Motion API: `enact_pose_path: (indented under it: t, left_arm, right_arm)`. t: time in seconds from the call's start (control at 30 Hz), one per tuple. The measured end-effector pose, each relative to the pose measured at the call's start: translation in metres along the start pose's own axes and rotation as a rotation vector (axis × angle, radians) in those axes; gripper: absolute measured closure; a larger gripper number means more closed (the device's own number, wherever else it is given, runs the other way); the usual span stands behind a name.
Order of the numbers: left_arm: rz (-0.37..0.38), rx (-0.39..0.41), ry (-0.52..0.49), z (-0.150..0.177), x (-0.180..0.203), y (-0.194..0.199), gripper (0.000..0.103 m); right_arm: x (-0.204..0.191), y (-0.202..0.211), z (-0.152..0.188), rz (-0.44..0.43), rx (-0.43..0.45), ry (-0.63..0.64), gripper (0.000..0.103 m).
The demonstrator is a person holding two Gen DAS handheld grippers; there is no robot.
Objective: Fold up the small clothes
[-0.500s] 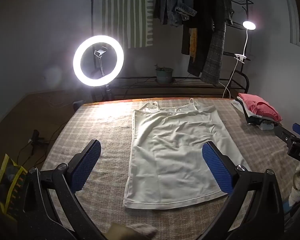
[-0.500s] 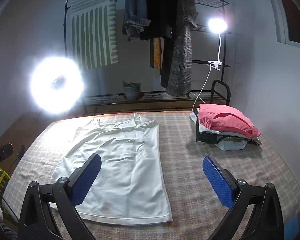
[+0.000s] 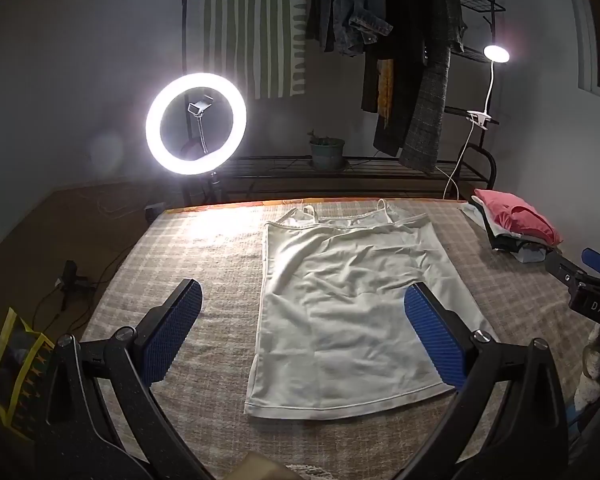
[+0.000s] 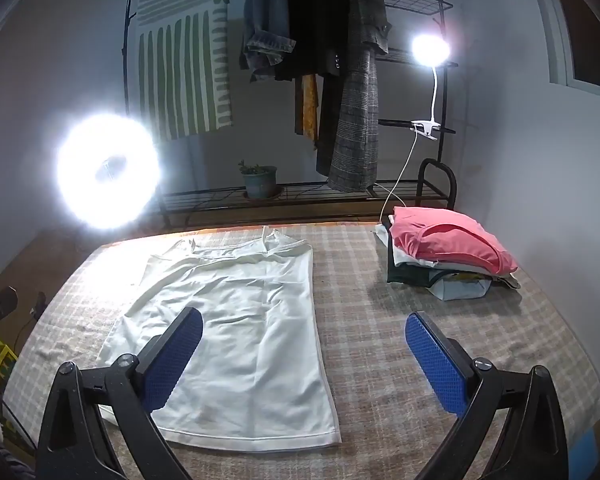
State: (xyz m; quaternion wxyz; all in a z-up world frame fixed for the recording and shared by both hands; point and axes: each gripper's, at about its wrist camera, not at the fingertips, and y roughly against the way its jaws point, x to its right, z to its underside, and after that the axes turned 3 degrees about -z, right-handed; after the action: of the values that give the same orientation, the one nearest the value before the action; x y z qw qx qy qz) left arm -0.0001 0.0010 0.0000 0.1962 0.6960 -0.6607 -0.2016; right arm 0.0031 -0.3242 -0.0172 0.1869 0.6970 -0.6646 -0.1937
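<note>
A white camisole (image 3: pixel 348 300) lies flat and spread on the checked table cover (image 3: pixel 188 264), straps at the far edge, hem nearest me. It also shows in the right wrist view (image 4: pixel 240 320). My left gripper (image 3: pixel 304 320) is open and empty, held above the hem end of the camisole. My right gripper (image 4: pixel 304 344) is open and empty, held above the camisole's right edge; its body also shows at the right of the left wrist view (image 3: pixel 588 276).
A stack of folded clothes with a pink top (image 4: pixel 448 244) sits at the far right of the table. A ring light (image 3: pixel 196 124), a clip lamp (image 4: pixel 430 50), a clothes rack (image 4: pixel 324 60) and a potted plant (image 3: pixel 327 153) stand behind the table.
</note>
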Motion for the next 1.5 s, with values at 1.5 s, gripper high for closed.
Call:
enact_pose_path:
  t: [1.5]
  left_arm:
    - [-0.007,0.016,-0.005,-0.0068,0.0046,0.0047,0.0]
  right_arm:
    - [-0.0004,-0.0024,-0.0043,0.005,-0.006,0.001,0.001]
